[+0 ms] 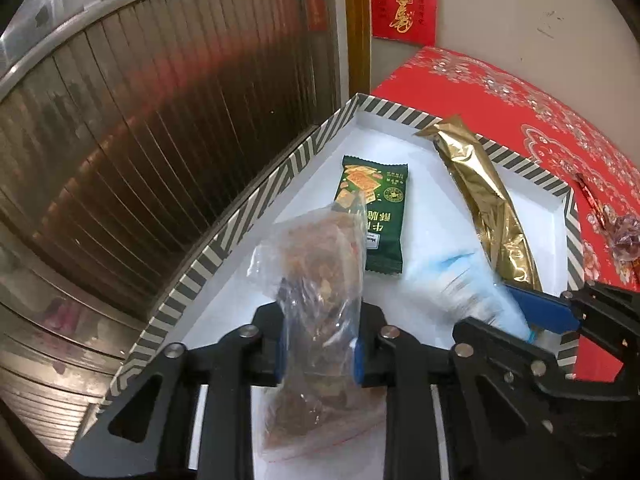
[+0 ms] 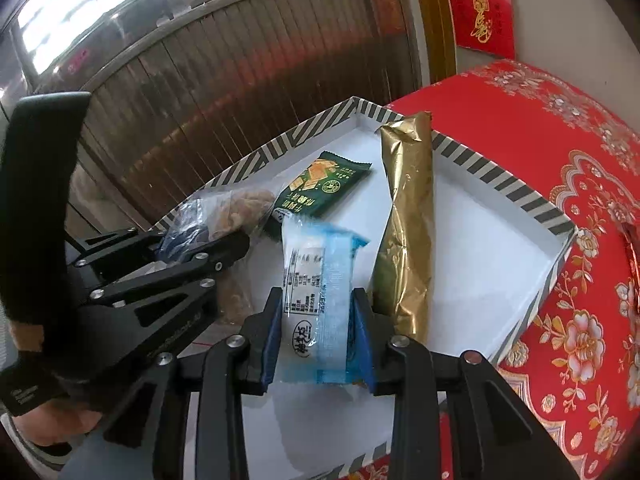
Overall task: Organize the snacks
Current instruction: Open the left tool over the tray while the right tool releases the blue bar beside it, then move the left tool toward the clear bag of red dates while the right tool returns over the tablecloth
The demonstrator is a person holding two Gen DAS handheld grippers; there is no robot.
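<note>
A white box with a striped rim [image 1: 240,208] [image 2: 520,196] sits on a red floral cloth. Inside lie a green cracker packet [image 1: 372,216] [image 2: 320,188] and a long gold packet [image 1: 488,208] [image 2: 408,232]. My left gripper [image 1: 320,344] is shut on a clear bag of brown snacks [image 1: 320,264] over the box; this gripper shows in the right wrist view [image 2: 200,248] with the bag [image 2: 236,208]. My right gripper [image 2: 318,320] is shut on a light blue and white packet [image 2: 316,280], held over the box beside the gold packet; it shows in the left wrist view [image 1: 532,316] with the blue packet [image 1: 460,284].
The red floral cloth [image 1: 520,112] [image 2: 560,152] covers the surface right of the box. A small wrapped candy [image 1: 624,236] lies on it. A ribbed metal shutter [image 1: 160,120] stands on the left. A red paper hanging [image 1: 404,0] is on the wall behind.
</note>
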